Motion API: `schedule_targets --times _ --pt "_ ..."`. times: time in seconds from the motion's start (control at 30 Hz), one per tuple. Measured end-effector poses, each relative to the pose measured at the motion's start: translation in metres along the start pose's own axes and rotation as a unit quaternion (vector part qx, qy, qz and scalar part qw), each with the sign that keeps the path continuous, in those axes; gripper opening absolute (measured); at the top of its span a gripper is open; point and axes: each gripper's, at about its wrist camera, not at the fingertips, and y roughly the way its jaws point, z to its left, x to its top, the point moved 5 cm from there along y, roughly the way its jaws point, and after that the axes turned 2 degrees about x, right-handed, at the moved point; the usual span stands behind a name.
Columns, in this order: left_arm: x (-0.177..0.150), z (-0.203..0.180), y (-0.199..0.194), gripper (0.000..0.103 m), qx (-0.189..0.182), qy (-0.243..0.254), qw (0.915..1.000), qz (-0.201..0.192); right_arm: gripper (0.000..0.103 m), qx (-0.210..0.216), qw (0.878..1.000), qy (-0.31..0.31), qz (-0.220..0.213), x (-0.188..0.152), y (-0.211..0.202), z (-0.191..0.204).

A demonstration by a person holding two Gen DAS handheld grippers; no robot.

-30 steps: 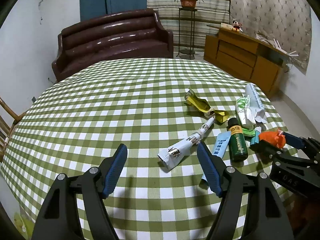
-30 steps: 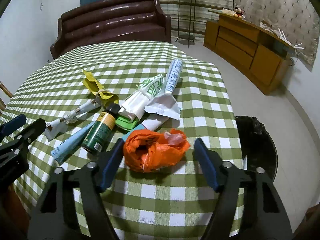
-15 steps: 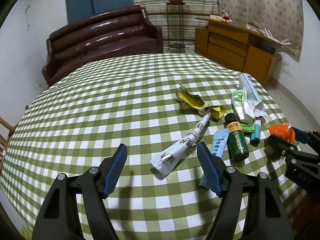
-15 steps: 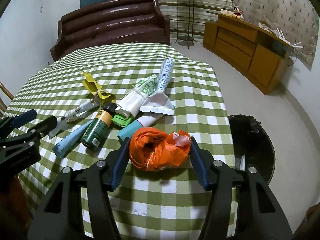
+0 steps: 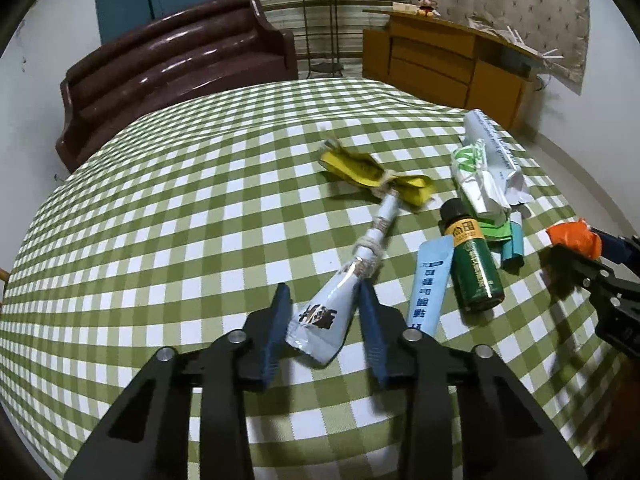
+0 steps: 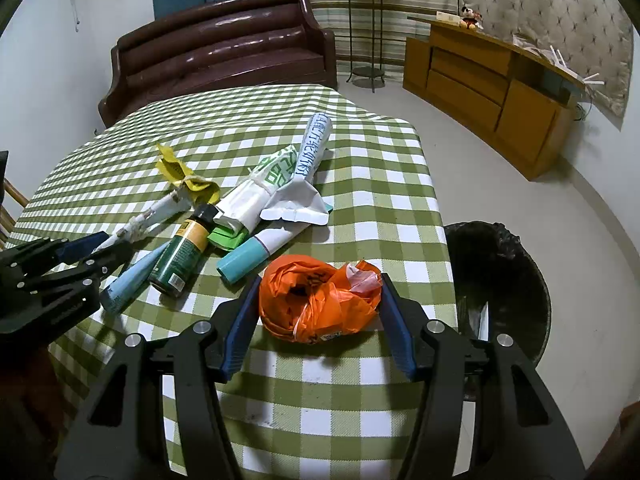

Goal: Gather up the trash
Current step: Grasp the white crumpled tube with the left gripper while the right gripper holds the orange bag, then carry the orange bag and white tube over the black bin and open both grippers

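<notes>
Trash lay strewn on the checked table (image 5: pixel 168 216) as I worked both tongs at once. My left gripper (image 5: pixel 322 312), wide a second earlier, had dropped over the twisted pale-blue wrapper (image 5: pixel 320 320) and its jaws were closing, the wrapper's flat end between the pads but, as far as I could tell, not yet pinched. Just right of that wrapper lay a blue sachet (image 5: pixel 430 280) and a green bottle (image 5: pixel 476 272); beyond it, a yellow wrapper (image 5: pixel 376 176). My right gripper (image 6: pixel 318 304) had narrowed on the orange plastic bag (image 6: pixel 316 300), pads pressing both sides, the bag resting on the cloth. Right of the bag, off the table's edge, stood the black-lined bin (image 6: pixel 504 280). By my reckoning, two pieces were nearly ready to lift.
</notes>
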Motion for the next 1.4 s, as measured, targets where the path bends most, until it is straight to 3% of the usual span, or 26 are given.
schedule_targets --times 0.17,0.57,0.8,1.1,1.4 --pt "-0.004 -0.007 -0.002 0.025 -0.004 0.009 0.9999 -0.010 0.056 0.000 1.000 0.001 -0.001 -0.001 0.000 -0.001" --pt "-0.015 -0.012 -0.029 0.025 -0.012 -0.008 0.9994 -0.032 0.056 -0.003 1.000 0.004 -0.013 -0.001 -0.008 -0.007" --pt "-0.008 -0.014 -0.057 0.025 -0.014 -0.029 0.9972 -0.067 0.056 -0.019 0.999 0.005 -0.032 -0.001 -0.023 -0.020" --pt "0.014 -0.058 -0.068 0.025 -0.047 -0.036 0.9937 -0.094 0.056 -0.065 0.996 0.023 -0.054 0.001 -0.043 -0.066" --pt "0.030 -0.130 -0.062 0.025 -0.087 0.007 0.9911 -0.101 0.056 -0.111 0.991 0.051 -0.060 -0.002 -0.051 -0.125"
